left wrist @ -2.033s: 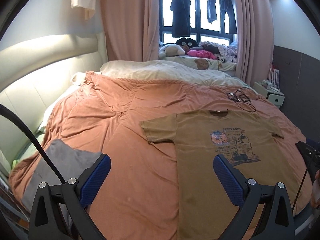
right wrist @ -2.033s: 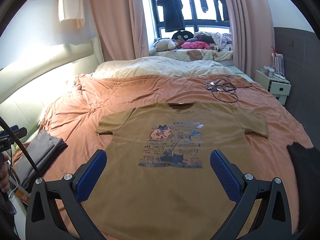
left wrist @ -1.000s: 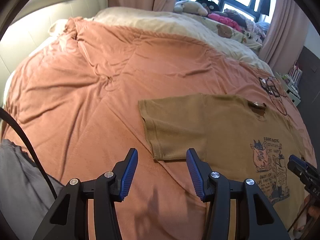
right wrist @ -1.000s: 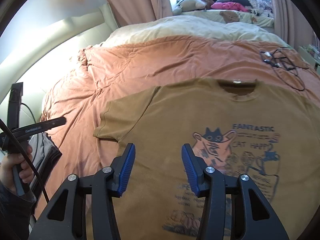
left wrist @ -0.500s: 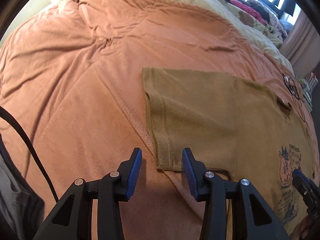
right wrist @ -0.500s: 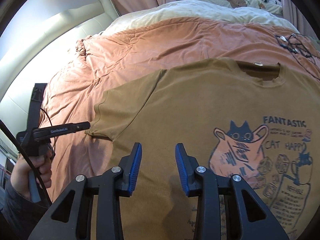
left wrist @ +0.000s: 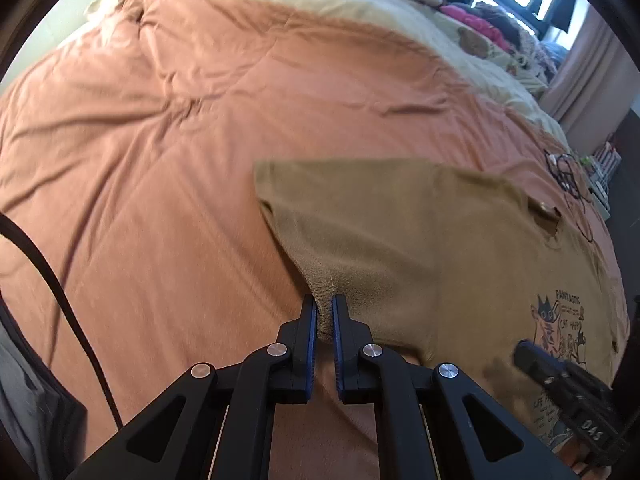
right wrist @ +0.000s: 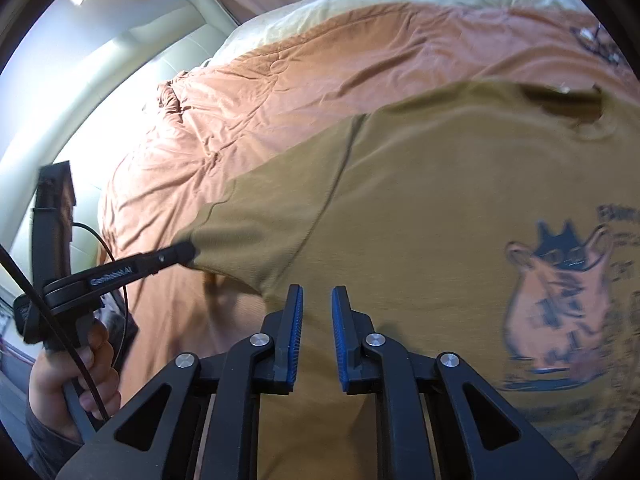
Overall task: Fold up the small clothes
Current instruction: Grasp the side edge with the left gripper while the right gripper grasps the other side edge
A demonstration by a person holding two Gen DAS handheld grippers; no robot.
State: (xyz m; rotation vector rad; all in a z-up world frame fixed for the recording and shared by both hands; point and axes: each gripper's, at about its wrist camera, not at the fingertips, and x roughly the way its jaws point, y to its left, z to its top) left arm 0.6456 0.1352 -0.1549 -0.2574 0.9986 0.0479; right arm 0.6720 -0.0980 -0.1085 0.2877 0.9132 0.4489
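T-shirt [right wrist: 420, 208] flat on bed [left wrist: 160, 140], unfolded. Left hand-held gripper [left wrist: 324, 316] clamped on sleeve hem [left wrist: 322, 280]; right hand-held gripper [right wrist: 316, 312] closing over fabric, pads not yet pressing. All folds remain.

The T-shirt [left wrist: 420, 240] is lying spread on the bed [left wrist: 160, 140], collar toward the pillows. The left tool [left wrist: 324, 312] is sitting at its sleeve hem; the right tool [right wrist: 316, 308] is hovering over its body, beside the print [right wrist: 560, 300].
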